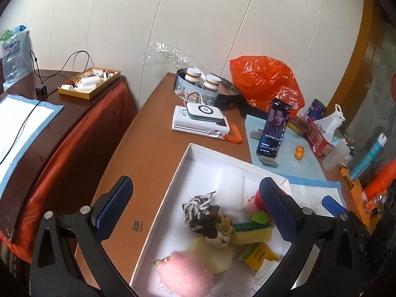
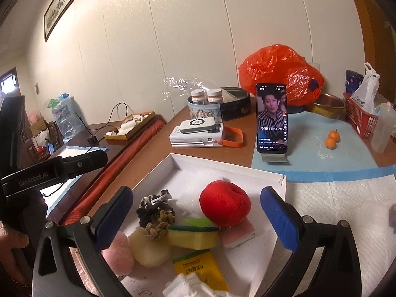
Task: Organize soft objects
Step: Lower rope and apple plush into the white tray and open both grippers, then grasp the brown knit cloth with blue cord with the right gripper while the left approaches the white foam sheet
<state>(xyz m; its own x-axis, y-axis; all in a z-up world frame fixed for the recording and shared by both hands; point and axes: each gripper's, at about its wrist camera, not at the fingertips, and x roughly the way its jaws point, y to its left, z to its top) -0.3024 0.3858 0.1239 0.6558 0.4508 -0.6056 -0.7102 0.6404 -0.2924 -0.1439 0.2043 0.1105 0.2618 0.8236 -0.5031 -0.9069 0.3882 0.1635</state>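
Both grippers gape wide and empty over the white box (image 2: 282,179); the soft objects sit heaped in its lower middle, red ball (image 2: 224,203) centred just beyond the right gripper (image 2: 196,219), rope knot (image 1: 212,222) between left gripper (image 1: 195,209) fingers.

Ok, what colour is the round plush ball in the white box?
Red ball, with a green leaf; it shows best in the right wrist view.

Soft indoor light, strong fisheye warping
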